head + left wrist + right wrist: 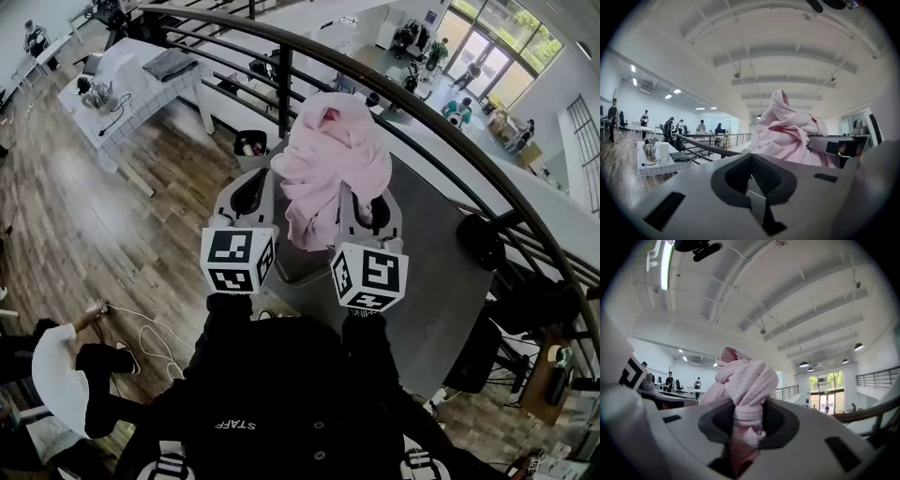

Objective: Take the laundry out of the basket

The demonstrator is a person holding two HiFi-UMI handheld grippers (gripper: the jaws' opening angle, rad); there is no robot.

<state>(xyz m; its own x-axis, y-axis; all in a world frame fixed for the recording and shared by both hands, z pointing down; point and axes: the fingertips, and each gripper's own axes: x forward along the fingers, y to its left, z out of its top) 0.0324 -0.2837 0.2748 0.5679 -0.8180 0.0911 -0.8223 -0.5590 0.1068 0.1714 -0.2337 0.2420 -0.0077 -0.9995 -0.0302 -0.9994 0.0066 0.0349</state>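
A pink garment (333,164) hangs bunched in the air in front of me, above a grey table (436,253). My right gripper (367,208) is shut on it. In the right gripper view a twisted fold of the pink garment (743,380) is pinched between the pads of the right gripper (745,420). My left gripper (248,190) is raised just to the left of the cloth. In its own view the left gripper (752,176) is shut with nothing between the pads, and the pink garment (787,129) lies to its right. No basket shows in any view.
A black curved railing (281,66) runs across just beyond the grippers, with a lower floor behind it. Down there stand a white table (141,84) and a small black bin (249,145). Dark chairs (483,239) stand at the grey table's right side. A person sits on the floor at lower left (56,375).
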